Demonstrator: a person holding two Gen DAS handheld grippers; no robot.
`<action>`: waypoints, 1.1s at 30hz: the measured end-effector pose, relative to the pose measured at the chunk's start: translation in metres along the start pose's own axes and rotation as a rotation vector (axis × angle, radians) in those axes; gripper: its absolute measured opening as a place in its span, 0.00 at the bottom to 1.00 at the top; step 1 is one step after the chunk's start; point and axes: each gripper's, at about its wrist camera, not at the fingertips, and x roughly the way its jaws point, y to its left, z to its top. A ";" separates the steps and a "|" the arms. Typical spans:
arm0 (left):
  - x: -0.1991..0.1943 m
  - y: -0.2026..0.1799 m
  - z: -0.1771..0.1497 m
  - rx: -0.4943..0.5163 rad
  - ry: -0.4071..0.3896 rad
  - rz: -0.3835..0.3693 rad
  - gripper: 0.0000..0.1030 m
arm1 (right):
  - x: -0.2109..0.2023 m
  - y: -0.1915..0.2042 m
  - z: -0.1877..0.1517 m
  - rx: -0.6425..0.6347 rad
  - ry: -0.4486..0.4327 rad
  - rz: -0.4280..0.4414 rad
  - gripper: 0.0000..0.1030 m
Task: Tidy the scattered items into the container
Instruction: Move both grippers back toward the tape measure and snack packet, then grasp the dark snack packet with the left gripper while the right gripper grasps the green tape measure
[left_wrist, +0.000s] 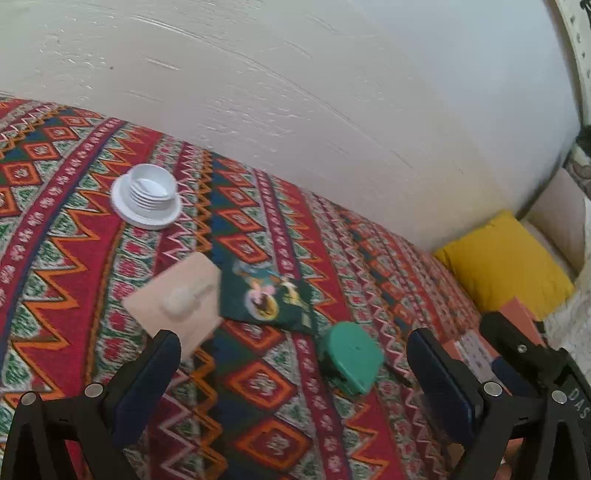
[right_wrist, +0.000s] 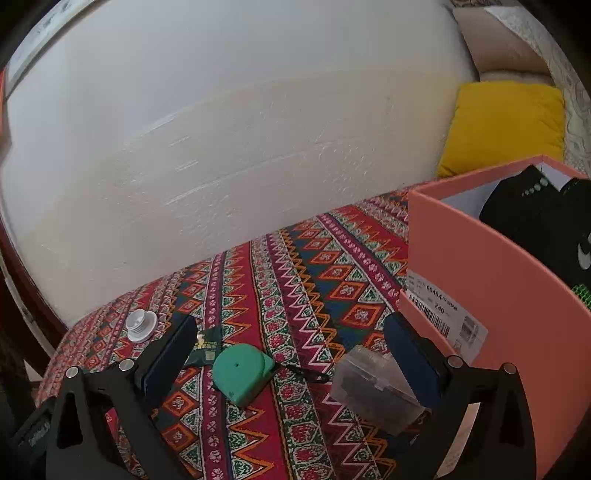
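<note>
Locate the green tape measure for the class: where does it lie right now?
The green tape measure lies flat on the patterned bedspread, between both open grippers' fingers in each wrist view, beside the dark green packet, left of the clear plastic box.

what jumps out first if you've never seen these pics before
The loud red zigzag-patterned bedspread fills both views, with a green tape measure lying in the middle of it between the open grippers. At the right, a tall salmon-pink box stands open with black shoes inside, and a yellow cushion sits behind it by the wall.
</note>
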 end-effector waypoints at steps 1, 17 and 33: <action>-0.001 0.002 0.001 0.009 0.000 0.012 0.98 | 0.001 -0.003 0.000 0.007 0.009 0.002 0.99; 0.019 -0.005 -0.002 0.221 0.083 0.114 0.98 | 0.022 -0.026 0.001 -0.004 0.132 0.179 0.99; 0.015 0.009 -0.004 0.259 0.108 0.140 0.98 | 0.089 0.024 -0.036 -0.253 0.354 0.290 0.66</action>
